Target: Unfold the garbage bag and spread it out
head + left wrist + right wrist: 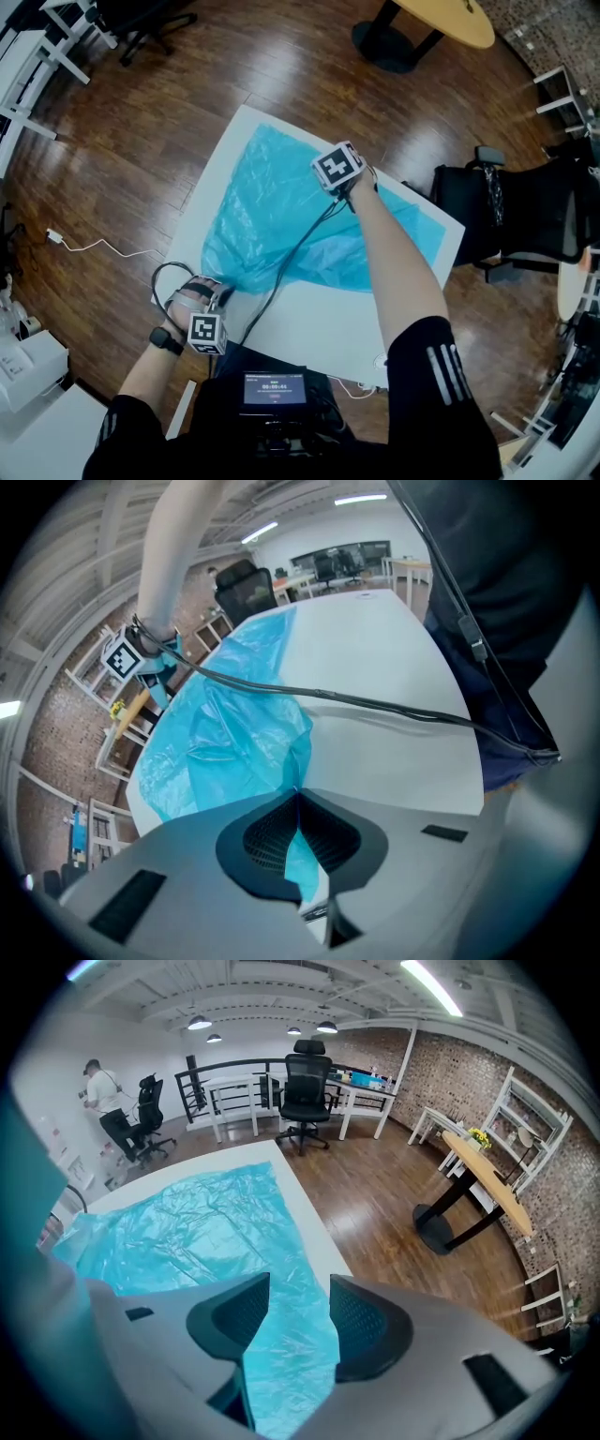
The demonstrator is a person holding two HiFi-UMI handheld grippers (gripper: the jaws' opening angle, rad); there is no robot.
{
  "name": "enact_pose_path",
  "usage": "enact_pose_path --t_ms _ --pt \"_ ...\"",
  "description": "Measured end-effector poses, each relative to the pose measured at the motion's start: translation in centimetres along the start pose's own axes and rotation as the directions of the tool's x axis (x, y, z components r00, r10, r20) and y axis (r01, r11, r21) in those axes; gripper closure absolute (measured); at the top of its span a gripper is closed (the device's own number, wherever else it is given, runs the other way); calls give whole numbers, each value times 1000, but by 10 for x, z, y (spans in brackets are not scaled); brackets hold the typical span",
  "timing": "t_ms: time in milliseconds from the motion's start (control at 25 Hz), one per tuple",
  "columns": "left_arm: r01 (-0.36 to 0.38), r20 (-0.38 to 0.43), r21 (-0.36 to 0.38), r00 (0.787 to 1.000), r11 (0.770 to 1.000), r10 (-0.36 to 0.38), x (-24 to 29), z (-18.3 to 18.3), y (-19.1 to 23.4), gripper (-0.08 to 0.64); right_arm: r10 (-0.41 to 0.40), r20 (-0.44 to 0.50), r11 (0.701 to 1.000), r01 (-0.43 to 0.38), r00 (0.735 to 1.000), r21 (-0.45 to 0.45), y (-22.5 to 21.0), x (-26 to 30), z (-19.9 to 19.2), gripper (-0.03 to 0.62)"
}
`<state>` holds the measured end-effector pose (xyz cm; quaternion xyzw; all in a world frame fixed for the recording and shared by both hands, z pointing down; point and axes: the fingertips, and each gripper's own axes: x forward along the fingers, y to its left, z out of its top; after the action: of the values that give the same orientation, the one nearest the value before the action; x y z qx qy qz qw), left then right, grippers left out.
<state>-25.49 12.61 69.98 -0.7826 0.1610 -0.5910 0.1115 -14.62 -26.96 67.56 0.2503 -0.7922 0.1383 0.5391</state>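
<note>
Pinching the garbage bag's (281, 216) seven-o'clock corner is the left gripper (298, 794); the right gripper (298, 1290) hangs half-open, unclamped, over its one-o'clock area.

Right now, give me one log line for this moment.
left gripper: shut on garbage bag edge | right gripper: open over garbage bag | garbage bag: partly spread on table

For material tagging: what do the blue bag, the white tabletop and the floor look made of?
The garbage bag: thin translucent plastic film, glossy, finely crinkled. The tabletop: smooth matte white, probably laminate. The floor: dark wood planks or wood-look, with glossy reflections.
</note>
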Motion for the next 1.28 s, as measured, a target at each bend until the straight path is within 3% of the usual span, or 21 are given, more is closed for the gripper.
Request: enact_pose_path --t_ms 320,520,680,920,1160,1280 --pt "29 21 -30 999 999 -28 1 1 -1 560 -28 144 999 32 989 -30 -8 -63 31 360" --pt "38 26 -38 999 999 -37 2 1 -1 560 -11 254 999 2 967 38 -19 -121 7 360" --pt "50 31 -31 998 998 -49 2 0 -3 560 -71 308 989 27 949 146 -42 -168 -46 360" --pt "60 28 -22 998 998 -59 1 -1 -6 560 -178 259 944 90 949 316 -95 -184 -168 365" --pt "60 18 -19 998 998 -60 0 -1 -3 560 -166 160 918 93 973 386 -107 -153 -256 367" --pt "64 12 -17 998 998 -64 -1 -1 -3 560 -143 111 911 87 983 403 -102 -132 -281 367"
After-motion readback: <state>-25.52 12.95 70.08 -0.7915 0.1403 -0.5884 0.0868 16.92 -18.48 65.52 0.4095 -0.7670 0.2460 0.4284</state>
